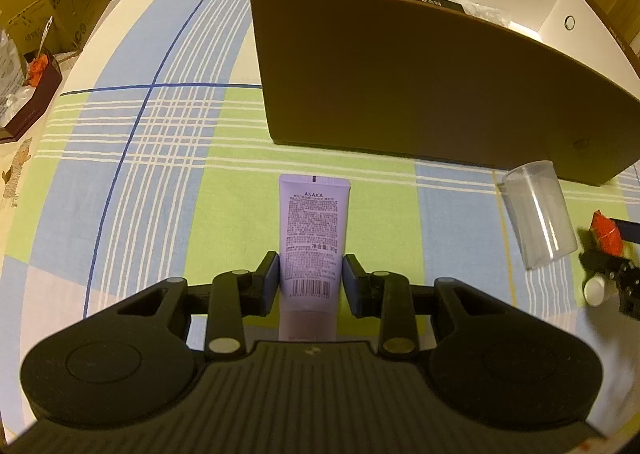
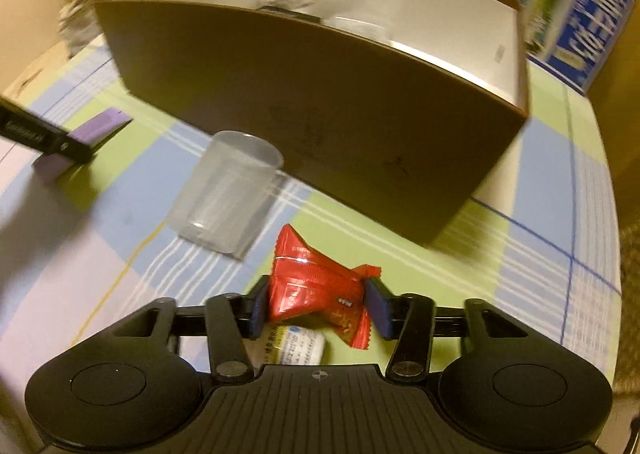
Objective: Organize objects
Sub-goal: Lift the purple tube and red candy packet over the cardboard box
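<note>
Fingers of the left gripper are spread either side of a lilac tube, close beside it but not clearly touching; the tube lies flat on the checked worktop; fingers of the right gripper pinch a red sachet above a small white bottle; a clear plastic cup lies toppled just ahead; beyond both stands a brown box, its tall near wall between the grippers and the bagged items inside.
</note>
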`<state>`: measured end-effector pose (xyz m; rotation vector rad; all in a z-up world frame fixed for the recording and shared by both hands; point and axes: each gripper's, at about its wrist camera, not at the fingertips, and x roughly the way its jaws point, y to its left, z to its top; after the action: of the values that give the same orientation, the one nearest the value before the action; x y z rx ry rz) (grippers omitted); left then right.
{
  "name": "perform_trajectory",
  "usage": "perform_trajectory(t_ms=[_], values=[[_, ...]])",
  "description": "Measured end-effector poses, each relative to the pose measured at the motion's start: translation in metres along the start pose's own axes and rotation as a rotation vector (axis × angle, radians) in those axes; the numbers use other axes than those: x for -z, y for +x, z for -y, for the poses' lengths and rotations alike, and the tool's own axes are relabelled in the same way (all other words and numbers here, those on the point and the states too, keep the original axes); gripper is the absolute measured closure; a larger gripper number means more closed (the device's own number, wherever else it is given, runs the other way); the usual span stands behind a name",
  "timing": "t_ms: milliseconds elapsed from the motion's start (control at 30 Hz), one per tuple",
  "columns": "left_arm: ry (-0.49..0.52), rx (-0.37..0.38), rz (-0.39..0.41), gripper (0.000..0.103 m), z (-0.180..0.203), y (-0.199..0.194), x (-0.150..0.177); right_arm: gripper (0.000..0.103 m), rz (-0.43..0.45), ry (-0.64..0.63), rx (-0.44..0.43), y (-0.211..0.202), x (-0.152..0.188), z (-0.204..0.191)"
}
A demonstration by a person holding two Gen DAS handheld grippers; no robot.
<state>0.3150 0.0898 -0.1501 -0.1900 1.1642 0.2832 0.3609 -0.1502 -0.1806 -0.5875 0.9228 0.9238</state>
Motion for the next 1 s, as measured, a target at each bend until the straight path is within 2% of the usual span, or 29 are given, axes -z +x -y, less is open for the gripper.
perform_trajectory(t_ms=[133, 400, 667, 1000], values=[[0.002, 0.001, -0.003, 0.074, 0.0, 0.0, 0.0, 0.071, 0.016, 0.062, 0.026, -0.005, 0.002, 0.003], [0.011, -0.015, -0.024, 0.074, 0.002, 0.0, -0.001, 0.071, 0.027, 0.145, 0.029, -0.011, 0.005, 0.013], [0.024, -0.024, -0.007, 0.075, 0.003, -0.001, 0.0, 0.071, 0.043, 0.199, 0.038, -0.019, 0.006, 0.017], [0.018, 0.032, 0.03, 0.076, -0.004, -0.025, 0.011, 0.071, 0.09, 0.237, 0.019, -0.039, 0.002, 0.019]])
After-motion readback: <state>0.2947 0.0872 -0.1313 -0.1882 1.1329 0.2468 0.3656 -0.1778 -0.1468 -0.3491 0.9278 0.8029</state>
